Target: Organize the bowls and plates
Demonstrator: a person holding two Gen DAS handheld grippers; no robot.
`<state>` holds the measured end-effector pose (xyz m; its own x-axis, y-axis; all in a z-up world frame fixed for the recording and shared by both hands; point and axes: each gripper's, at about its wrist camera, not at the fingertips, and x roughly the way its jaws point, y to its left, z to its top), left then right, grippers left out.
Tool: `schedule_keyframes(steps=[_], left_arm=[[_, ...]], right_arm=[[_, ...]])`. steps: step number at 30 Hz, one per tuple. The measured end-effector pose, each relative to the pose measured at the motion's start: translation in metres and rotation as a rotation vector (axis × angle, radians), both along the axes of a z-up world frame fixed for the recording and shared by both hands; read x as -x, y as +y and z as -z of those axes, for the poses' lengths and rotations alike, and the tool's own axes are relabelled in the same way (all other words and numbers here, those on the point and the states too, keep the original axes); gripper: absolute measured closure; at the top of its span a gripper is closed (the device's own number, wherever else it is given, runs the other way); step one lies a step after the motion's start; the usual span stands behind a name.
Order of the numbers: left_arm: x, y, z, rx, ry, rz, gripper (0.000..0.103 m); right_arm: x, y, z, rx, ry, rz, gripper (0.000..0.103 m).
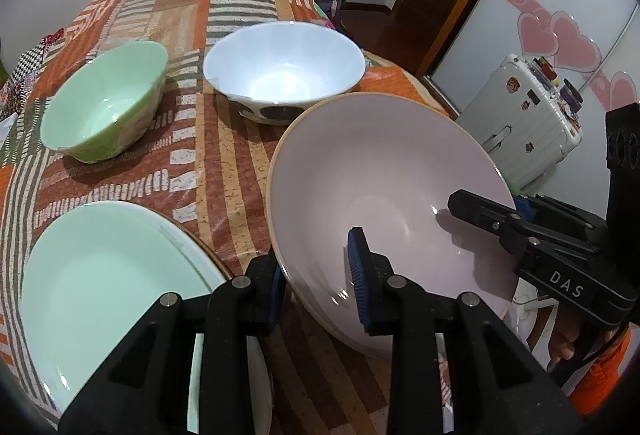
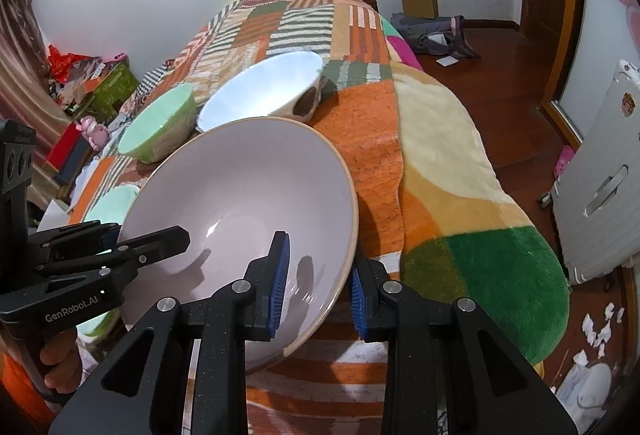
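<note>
A large pale pink bowl (image 1: 384, 179) is held tilted above the patterned bed cover, between both grippers. My left gripper (image 1: 318, 285) straddles its near-left rim, one pad inside and one outside. My right gripper (image 2: 318, 287) straddles the opposite rim (image 2: 344, 267) the same way, with a small gap showing at its outer pad. The right gripper also shows in the left wrist view (image 1: 500, 219). A green bowl (image 1: 106, 101) and a white bowl (image 1: 284, 65) with dark spots stand further back. A pale green plate (image 1: 100, 275) lies at the near left.
The bed cover (image 1: 224, 163) drops off at the right, where a white suitcase (image 1: 524, 115) stands on the wooden floor. Boxes and toys (image 2: 88, 91) sit left of the bed. Tissue scraps (image 2: 600, 327) lie on the floor.
</note>
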<state>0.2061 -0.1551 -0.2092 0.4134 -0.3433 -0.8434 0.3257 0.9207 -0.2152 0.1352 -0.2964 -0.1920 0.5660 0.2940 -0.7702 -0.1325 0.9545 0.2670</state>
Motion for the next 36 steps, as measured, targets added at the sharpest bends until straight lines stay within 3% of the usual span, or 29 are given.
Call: schedule_keyframes(steps=[19, 36], left_arm=[[0.035, 0.069, -0.045, 0.046, -0.100, -0.097, 0.074], [0.069, 0.174, -0.059, 0.072, -0.150, -0.274, 0.074]], right_arm=[[0.006, 0.065, -0.033, -0.003, -0.088, -0.080, 0.078], [0.012, 0.159, -0.041, 0.005, -0.114, -0.233, 0.078]])
